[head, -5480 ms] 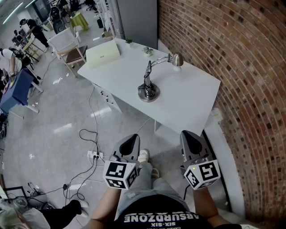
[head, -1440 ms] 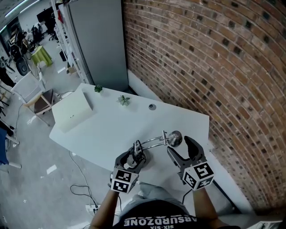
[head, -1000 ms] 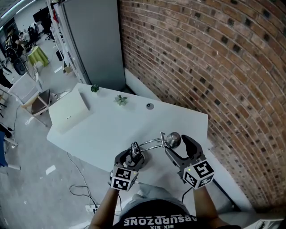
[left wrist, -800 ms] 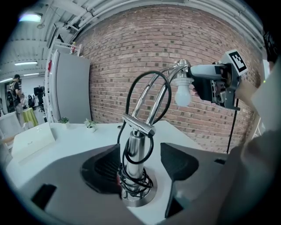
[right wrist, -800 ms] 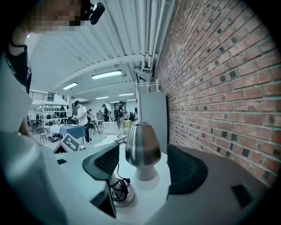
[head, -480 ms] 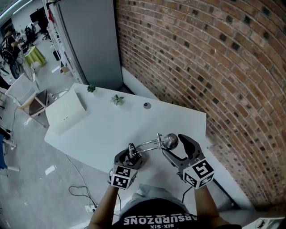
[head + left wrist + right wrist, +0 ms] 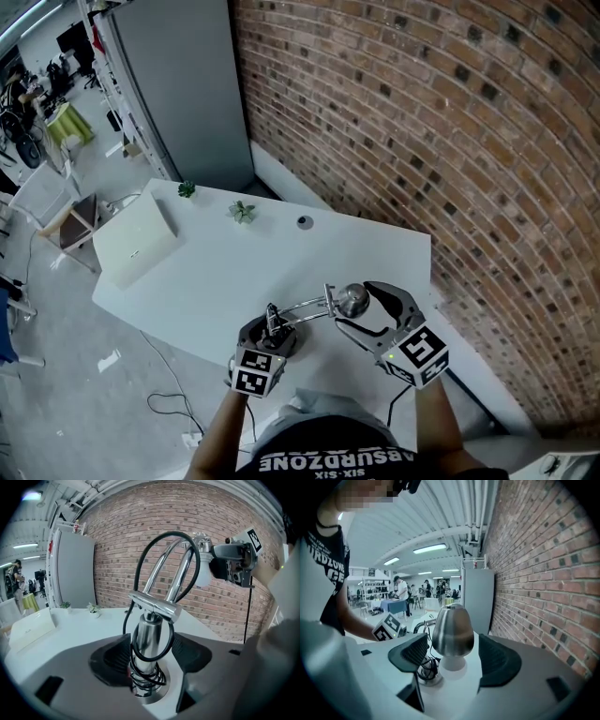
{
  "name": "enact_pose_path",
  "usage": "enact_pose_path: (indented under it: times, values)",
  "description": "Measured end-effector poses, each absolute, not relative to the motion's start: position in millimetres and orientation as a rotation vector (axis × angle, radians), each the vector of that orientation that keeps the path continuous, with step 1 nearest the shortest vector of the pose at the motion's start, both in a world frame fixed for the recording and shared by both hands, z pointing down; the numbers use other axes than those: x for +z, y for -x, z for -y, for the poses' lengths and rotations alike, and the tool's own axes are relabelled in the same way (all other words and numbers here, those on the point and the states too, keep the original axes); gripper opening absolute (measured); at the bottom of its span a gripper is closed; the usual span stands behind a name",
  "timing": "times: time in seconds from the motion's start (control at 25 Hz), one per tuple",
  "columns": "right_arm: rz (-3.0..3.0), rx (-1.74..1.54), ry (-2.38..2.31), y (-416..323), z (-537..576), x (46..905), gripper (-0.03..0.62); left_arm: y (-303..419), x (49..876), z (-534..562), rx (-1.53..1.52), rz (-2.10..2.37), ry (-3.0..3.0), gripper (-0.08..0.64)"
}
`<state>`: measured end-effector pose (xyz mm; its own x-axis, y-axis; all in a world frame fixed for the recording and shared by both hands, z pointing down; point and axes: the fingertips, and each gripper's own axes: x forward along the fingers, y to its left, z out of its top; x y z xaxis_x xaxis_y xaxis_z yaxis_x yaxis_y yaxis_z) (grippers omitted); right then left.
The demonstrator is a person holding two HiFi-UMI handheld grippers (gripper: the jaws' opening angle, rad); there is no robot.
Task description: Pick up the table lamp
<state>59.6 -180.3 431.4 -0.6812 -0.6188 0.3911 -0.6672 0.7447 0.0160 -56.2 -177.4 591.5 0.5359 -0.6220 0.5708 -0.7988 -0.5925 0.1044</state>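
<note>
- Head view: we see the table lamp (image 7: 305, 307) standing on the table (image 7: 234, 272), with its base at our left hand-held gripper (image 7: 267, 330) and its head at our right hand-held gripper (image 7: 356, 305).
- Left gripper view: our jaws stand apart around the stem (image 7: 149, 639).
- Right gripper view: our jaws stand apart, with the lamp head (image 7: 452, 632) between them and gaps on both sides.

I see the table lamp (image 7: 146, 634) in polished, mirror-bright metal, with its shade (image 7: 452, 632) a duller brushed metal. Its cord (image 7: 149, 660) is glossy black rubber. The desk (image 7: 216, 272) is smooth matt white and the wall (image 7: 450, 122) is rough brick.
</note>
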Motion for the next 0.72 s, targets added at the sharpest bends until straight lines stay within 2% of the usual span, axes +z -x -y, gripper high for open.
enact_pose_path:
  times: [0.72]
  values:
    - [2.530,0.115,-1.016,-42.4,201.6,442.5,0.302,59.7,614.9,181.0,0.770,1.175,-2.388,0.252]
